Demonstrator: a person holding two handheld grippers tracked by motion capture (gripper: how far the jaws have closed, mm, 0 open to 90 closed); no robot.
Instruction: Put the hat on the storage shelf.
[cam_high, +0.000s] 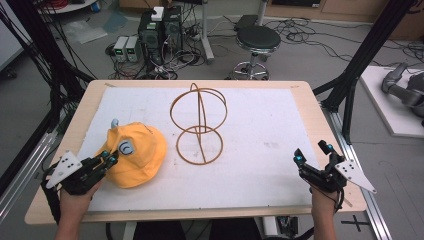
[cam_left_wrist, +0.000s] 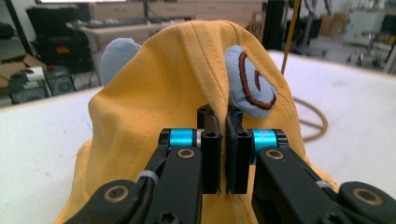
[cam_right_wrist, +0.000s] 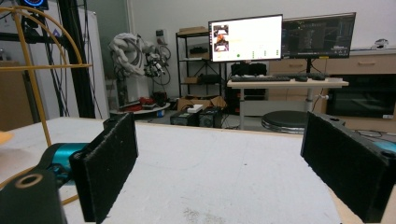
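Near the desk's (cam_high: 310, 107) left edge, my left gripper (cam_high: 109, 159) is clamped on a fold of the yellow cap (cam_high: 137, 152), which lies flat on the white mat. I judge the cap is meant for the wire stand (cam_high: 198, 122) at the middle, bare so far. Near the right edge, my right gripper (cam_high: 314, 152) hangs wide apart, holding nothing.

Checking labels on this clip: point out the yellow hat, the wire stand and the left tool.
yellow hat (cam_high: 142, 157), high view, on its crown.
wire stand (cam_high: 201, 145), high view, on its base ring.
left tool (cam_left_wrist: 223, 122), left gripper view, midway between its fingertips.
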